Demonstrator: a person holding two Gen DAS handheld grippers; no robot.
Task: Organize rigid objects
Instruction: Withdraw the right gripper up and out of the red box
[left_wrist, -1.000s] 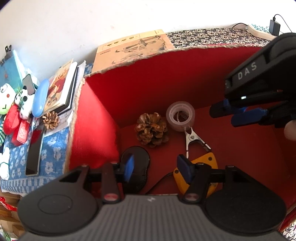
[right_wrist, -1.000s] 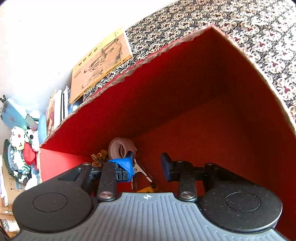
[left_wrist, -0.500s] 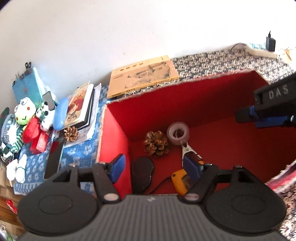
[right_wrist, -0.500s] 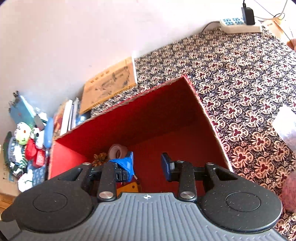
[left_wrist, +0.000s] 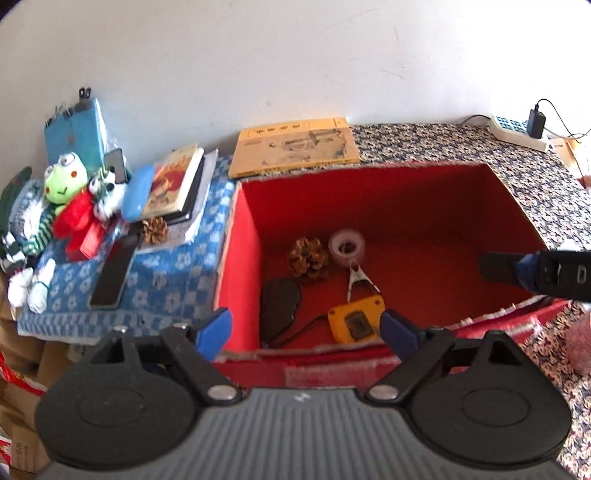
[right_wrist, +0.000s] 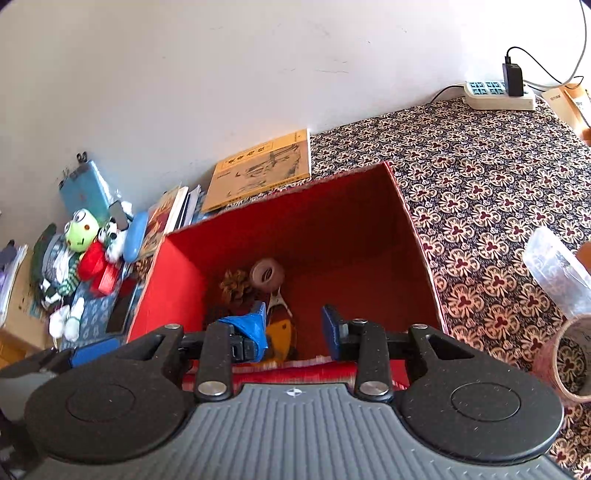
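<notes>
- On a dark floral-patterned cloth (right_wrist: 491, 192), a large open red cardboard box (left_wrist: 388, 206) is seen, with a blue-and-white checked cloth (left_wrist: 173, 273) spread over the surface to its left.
- Behind the box, a flat yellow printed booklet (left_wrist: 295, 147) is laid against the white wall, and a stack of books (left_wrist: 177, 184) is set on the blue cloth beside a green frog plush toy (left_wrist: 61, 181).
- Above the near edge of the box the left gripper (left_wrist: 304, 326) is held with its blue-padded fingers spread wide apart, and nothing is gripped.
- Over the same near edge the right gripper (right_wrist: 293, 325) is held with its fingers parted by a clear gap, and nothing is gripped; its tip is also seen over the right side of the box in the left wrist view.
- Inside the box, at its left half, the task's items are gathered: a flat black oval object (left_wrist: 279, 306) by the left wall, a yellow tape measure (left_wrist: 356, 321) near the front, a brown pine cone (left_wrist: 308, 258) and a clear roll of tape (left_wrist: 346, 247) further back, touching or nearly so.
- Between the tape roll and the tape measure a small metal spring clip (left_wrist: 357, 282) is laid.
- A second, smaller pine cone (left_wrist: 154, 229) is left outside, at the foot of the books.
</notes>
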